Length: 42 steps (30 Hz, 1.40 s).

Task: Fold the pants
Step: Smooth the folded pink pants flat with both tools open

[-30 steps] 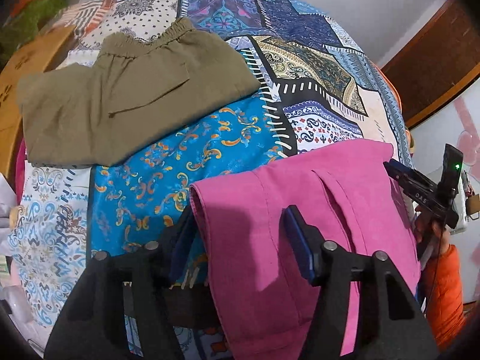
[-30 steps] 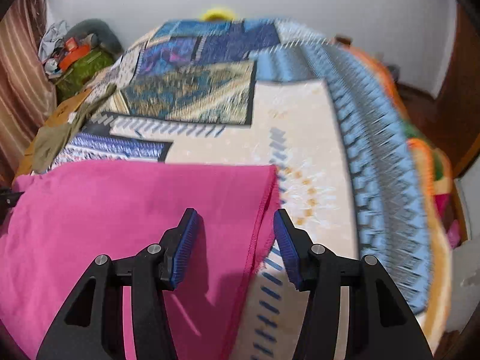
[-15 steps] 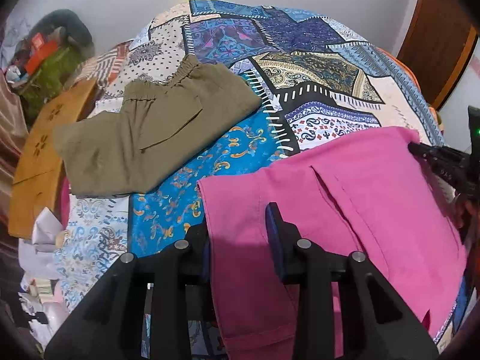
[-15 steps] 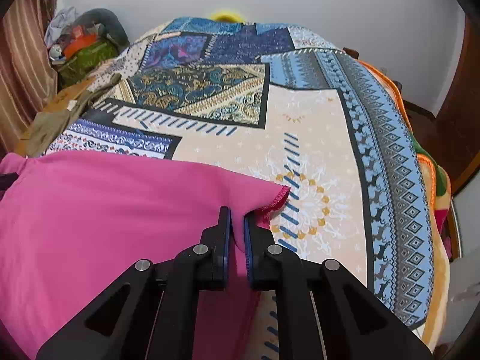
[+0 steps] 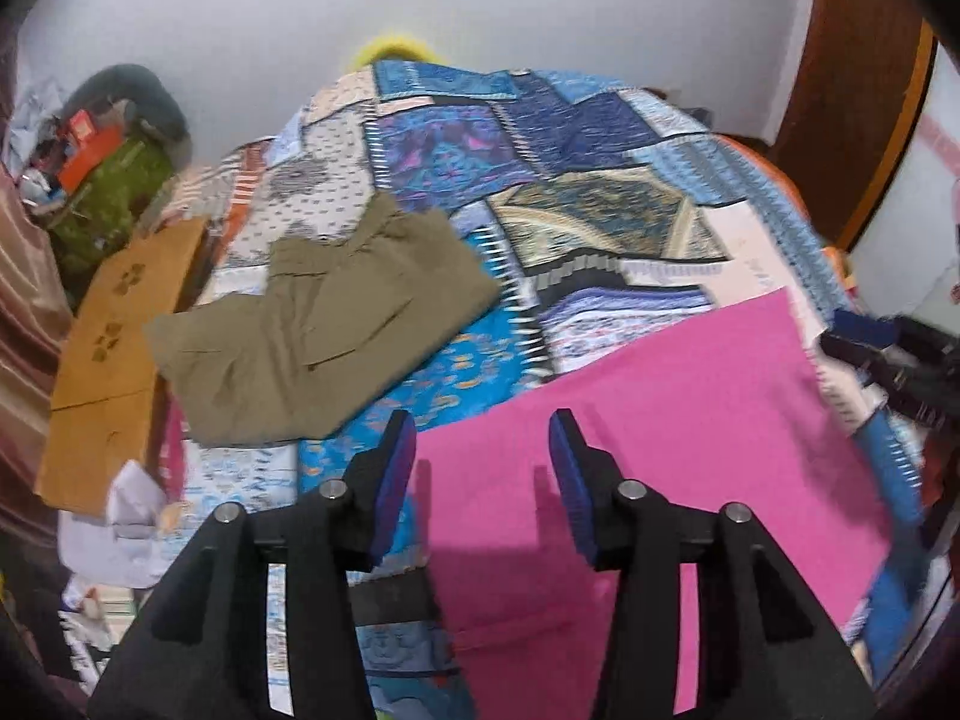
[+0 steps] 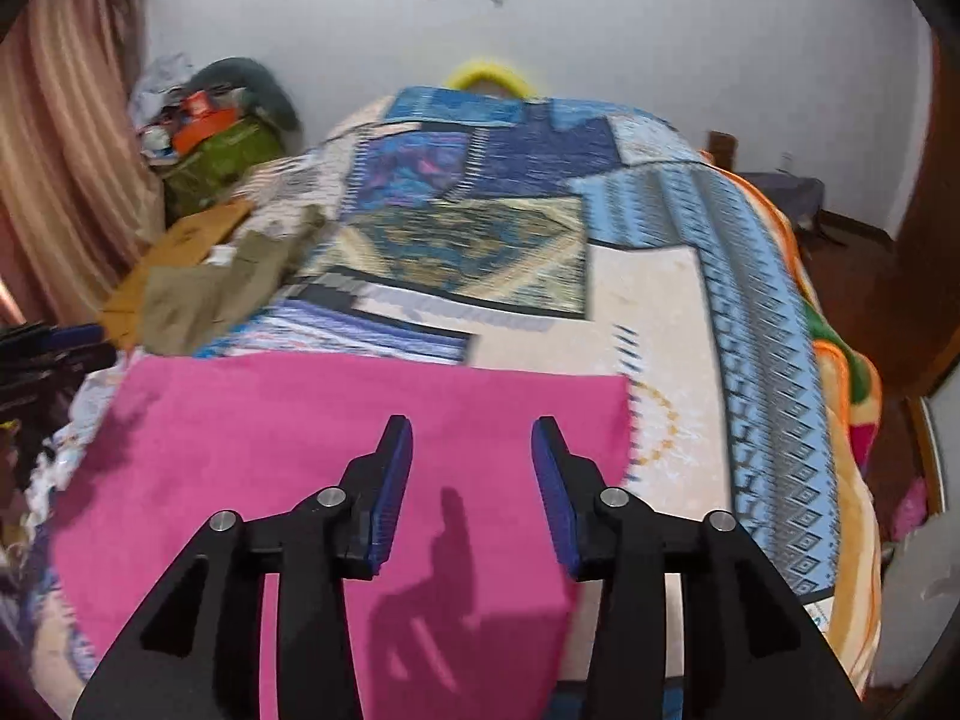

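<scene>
My left claw (image 5: pixel 483 468) hangs with its pads spread apart and nothing between them, above the near left edge of the pink pants (image 5: pixel 660 438); my right claw (image 6: pixel 472 474) is likewise spread wide and empty, above the same pants (image 6: pixel 336 438) a little inside their right edge. The pants lie flat on the patchwork bedspread (image 5: pixel 540 156), a smooth folded panel running from under one claw to under the other.

Ahead and to the left of my left claw sits a folded pair of olive pants (image 5: pixel 324 330), apart from the pink ones with a strip of blue bedspread between. Further left, at the bed's edge, lies a brown cardboard sheet (image 5: pixel 114 360), and beyond it a heap of clutter with a green bag (image 5: pixel 114 198) against the wall.

Ahead of my right claw the bedspread (image 6: pixel 648 300) runs bare to the far end; to its right the cover drops off at an orange blanket border (image 6: pixel 840 372).
</scene>
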Motion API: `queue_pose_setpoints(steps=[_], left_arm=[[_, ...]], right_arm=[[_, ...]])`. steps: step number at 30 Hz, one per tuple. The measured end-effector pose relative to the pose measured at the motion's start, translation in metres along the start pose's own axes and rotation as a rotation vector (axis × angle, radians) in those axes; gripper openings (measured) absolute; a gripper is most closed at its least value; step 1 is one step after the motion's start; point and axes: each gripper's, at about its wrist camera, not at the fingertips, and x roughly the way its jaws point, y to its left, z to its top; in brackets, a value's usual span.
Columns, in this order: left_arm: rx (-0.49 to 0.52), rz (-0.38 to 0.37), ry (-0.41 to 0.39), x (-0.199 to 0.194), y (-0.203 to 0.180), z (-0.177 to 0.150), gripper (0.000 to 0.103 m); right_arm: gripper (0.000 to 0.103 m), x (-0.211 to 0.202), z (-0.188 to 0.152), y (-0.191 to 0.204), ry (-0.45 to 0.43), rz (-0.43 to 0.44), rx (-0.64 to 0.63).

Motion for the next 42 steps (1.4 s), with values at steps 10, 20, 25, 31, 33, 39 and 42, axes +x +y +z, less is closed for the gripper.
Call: queue_pose_setpoints(steps=[10,20,25,31,33,39,42], left_arm=[[0.1,-0.003,0.115,0.04,-0.05,-0.036,0.052],[0.136,0.021,0.081,0.007,-0.041,-0.069,0.068],[0.113,0.024,0.085,-0.012,-0.03,-0.085,0.075],[0.078,0.102,0.048,-0.04,-0.02,-0.111,0.082],[0.068,0.115,0.048,-0.047,-0.015,-0.119,0.082],[0.016,0.124,0.042,-0.069,0.003,-0.125,0.082],[-0.1,0.007,0.056,-0.08,0.015,-0.124,0.082]], right_arm=[[0.054,0.052,-0.022,0.062,0.251,0.106,-0.072],[0.06,0.013,-0.066,0.057,0.234,0.098,-0.069],[0.06,-0.007,-0.081,0.053,0.22,0.062,-0.04],[0.06,-0.026,-0.092,0.053,0.213,0.026,-0.027],[0.06,-0.031,-0.096,0.055,0.217,0.007,-0.048],[0.06,-0.043,-0.101,0.058,0.207,-0.026,-0.07],[0.06,-0.056,-0.093,0.062,0.156,-0.009,-0.053]])
